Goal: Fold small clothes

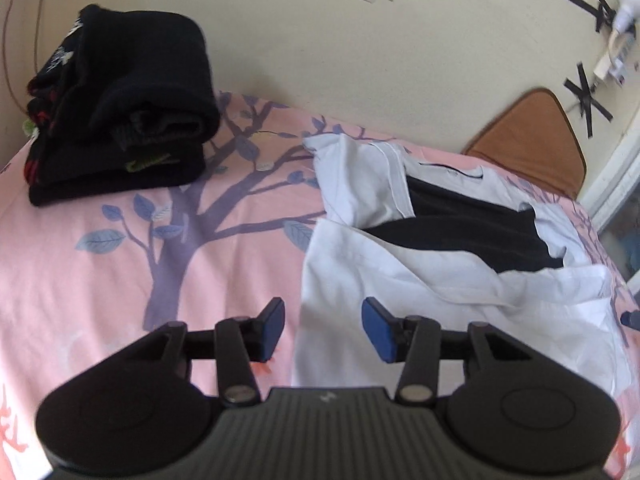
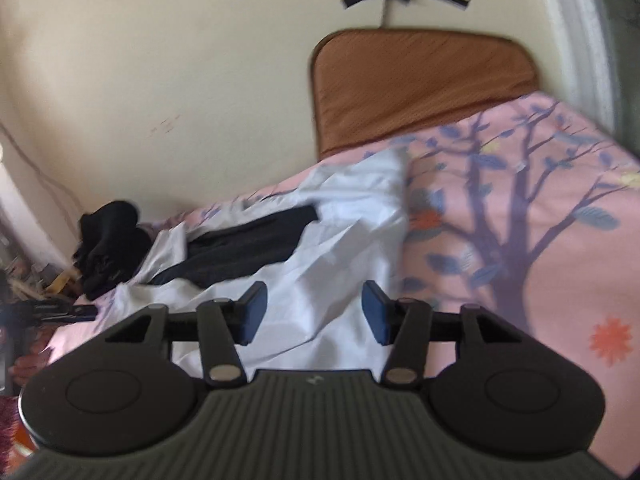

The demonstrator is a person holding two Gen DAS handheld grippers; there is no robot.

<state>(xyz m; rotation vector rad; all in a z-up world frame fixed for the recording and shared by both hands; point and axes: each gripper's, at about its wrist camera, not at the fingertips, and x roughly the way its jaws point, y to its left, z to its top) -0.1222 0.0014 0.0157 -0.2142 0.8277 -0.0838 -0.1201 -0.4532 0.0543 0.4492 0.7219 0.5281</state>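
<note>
Left gripper [image 1: 323,330]: filling the bottom of the left wrist view, jaws standing apart with nothing between the blue pads, hovering over the white garment's near-left edge.
Folded pile [image 1: 120,112]: black clothes sitting stacked at upper left of that view, on the bedsheet.
Bedsheet [image 1: 100,280]: pink, printed with a purple tree and blue leaves, spreading under everything.
White garment [image 1: 400,280]: lying rumpled right of centre, black fabric [image 1: 472,232] showing in its opened middle.
Brown cushion [image 1: 528,140]: leaning at upper right against the cream wall [image 1: 320,40].
Right gripper [image 2: 314,312]: jaws likewise parted and empty, over the garment's [image 2: 340,240] lower edge at centre of the right wrist view.
</note>
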